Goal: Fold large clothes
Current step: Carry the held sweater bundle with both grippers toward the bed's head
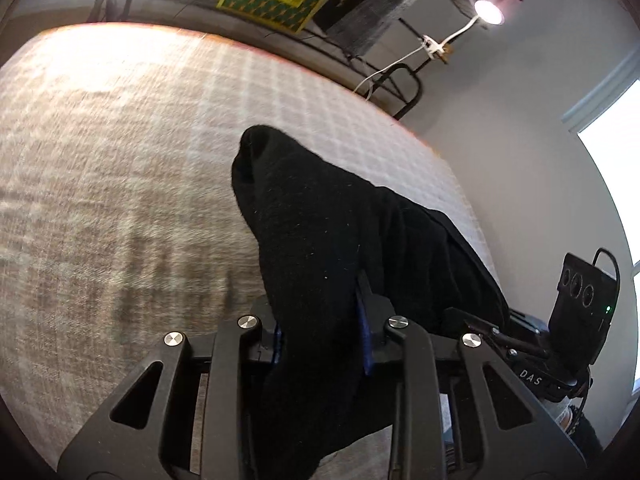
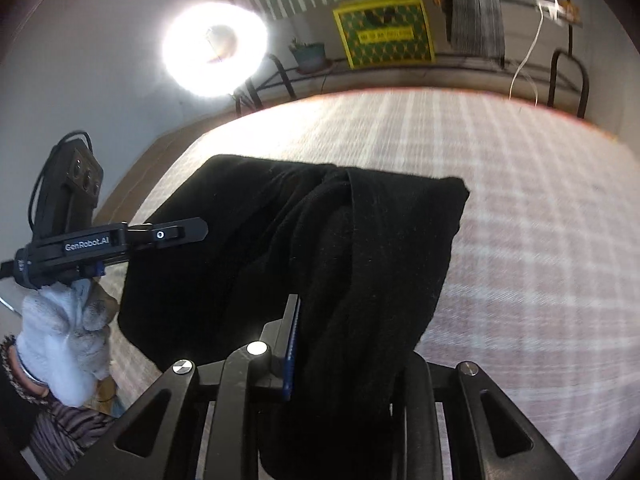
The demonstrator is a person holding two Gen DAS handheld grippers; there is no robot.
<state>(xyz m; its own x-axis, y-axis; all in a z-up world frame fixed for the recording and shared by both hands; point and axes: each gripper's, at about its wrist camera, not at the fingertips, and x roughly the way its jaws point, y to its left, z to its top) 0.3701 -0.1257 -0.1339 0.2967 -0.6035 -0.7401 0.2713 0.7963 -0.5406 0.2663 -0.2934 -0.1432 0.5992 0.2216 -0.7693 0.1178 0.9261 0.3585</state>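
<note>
One black garment (image 1: 320, 240), two claws: left claw (image 1: 320, 340) clamped on one bunched edge, right claw (image 2: 340, 360) clamped on another, cloth lifted above checked bed (image 1: 120, 160). Wide bare bed beyond, far edge near wall. Garment's lower part cut off; right claw's outer finger hidden by cloth

A wide bed (image 1: 120, 160) covered in a beige-and-white checked woven spread fills the room's centre, its far edge trimmed in orange-red. Plain grey-white walls (image 1: 500, 152) rise behind. A glowing ring light (image 2: 215, 50) stands at one side; a small round lamp (image 1: 489, 12) on a white gooseneck shines opposite. A yellow-bordered green patterned box (image 2: 384, 32) sits beyond the dark curved metal bed frame (image 2: 568, 80). A bright window (image 1: 616, 184) with white trim lies at the right.
</note>
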